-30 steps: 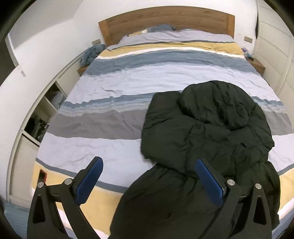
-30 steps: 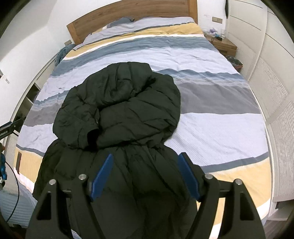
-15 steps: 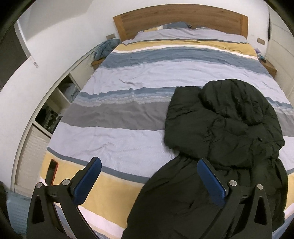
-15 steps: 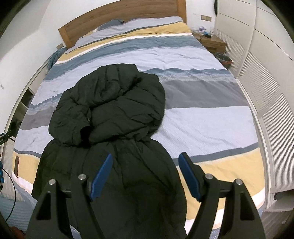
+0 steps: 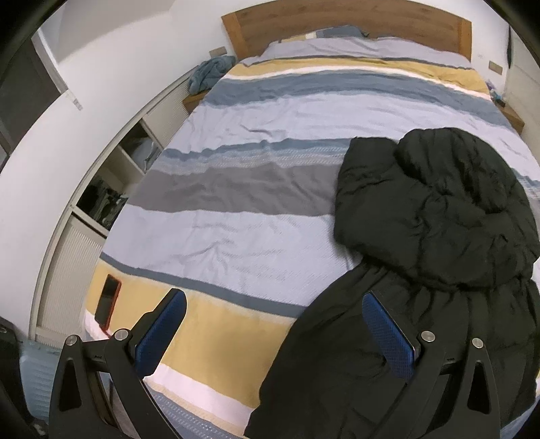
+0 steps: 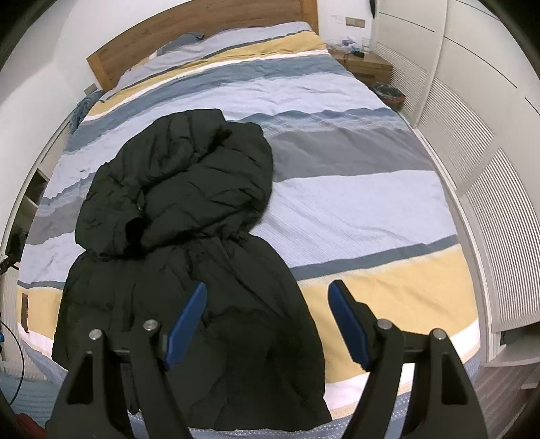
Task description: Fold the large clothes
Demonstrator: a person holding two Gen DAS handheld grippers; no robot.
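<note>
Right-wrist view takes in the striped bed (image 6: 354, 202), a broad flat surface that suits spreading out something bulky. On its near half lies the black puffer coat (image 6: 189, 236), top part already doubled down over the waist, hem hanging at the foot edge, probably so the lower corners are easy to reach. Both claws hover above that hem, empty: the right gripper (image 6: 266, 320) stands apart over the coat's right edge, the left gripper (image 5: 273, 329) spread wide beside its left edge. A phone (image 5: 108, 305) rests at the mattress corner.

Matt, puffy, perhaps nylon coat (image 6: 189, 209); soft striped cotton-like duvet (image 5: 256, 236); wooden headboard (image 5: 337, 17).
</note>
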